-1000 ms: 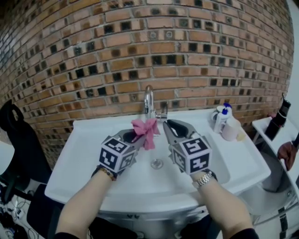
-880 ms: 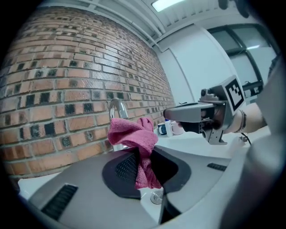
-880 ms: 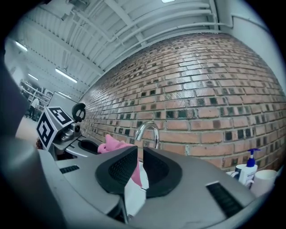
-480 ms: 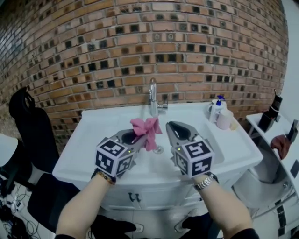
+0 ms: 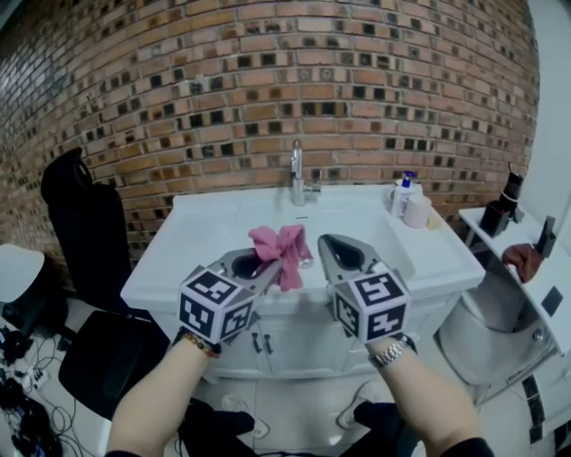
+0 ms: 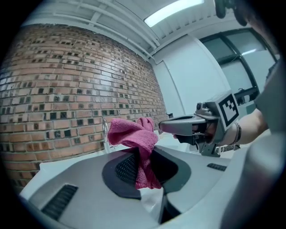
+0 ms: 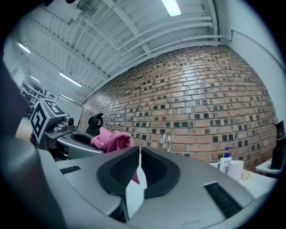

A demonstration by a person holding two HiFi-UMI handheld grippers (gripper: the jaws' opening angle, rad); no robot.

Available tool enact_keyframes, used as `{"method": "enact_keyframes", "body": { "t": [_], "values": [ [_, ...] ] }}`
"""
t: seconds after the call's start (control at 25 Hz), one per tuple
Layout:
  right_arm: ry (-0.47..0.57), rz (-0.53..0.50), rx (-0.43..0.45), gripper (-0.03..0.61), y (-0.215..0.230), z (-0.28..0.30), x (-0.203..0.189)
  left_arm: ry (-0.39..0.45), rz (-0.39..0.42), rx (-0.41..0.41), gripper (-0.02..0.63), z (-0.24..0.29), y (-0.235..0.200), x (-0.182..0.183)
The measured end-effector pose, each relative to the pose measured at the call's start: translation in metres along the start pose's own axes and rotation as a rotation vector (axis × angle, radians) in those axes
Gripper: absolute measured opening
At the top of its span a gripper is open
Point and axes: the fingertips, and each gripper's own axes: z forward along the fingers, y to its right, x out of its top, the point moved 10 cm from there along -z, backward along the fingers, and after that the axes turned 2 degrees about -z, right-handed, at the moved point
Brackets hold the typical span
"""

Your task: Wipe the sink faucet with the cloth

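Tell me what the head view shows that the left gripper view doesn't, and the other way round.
Only the head view: the black chair, the soap bottle and the cabinet doors under the sink. Only the left gripper view: the ceiling light and the windows. Both: the pink cloth clamped in the left gripper, the right gripper, the faucet, the brick wall.

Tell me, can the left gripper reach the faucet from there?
Probably not yet. The left gripper, shut on the cloth, is held out in front of the sink, and the faucet stands at its far edge by the wall. Nothing blocks it.
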Motion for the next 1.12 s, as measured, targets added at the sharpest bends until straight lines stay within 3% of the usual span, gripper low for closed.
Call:
{"method": "enact_keyframes", "body": {
  "t": [0.56, 1.12],
  "values": [
    [0.014, -0.019, -0.022, 0.014, -0.063, -0.111, 0.024, 0.057, 0.006, 0.002, 0.063, -0.094, 0.09, 0.012],
    [0.037, -0.06, -0.021, 0.011, -0.114, -0.182, 0.045, 0.101, 0.031, -0.003, 0.063, -0.16, 0.149, 0.025]
  ]
}}
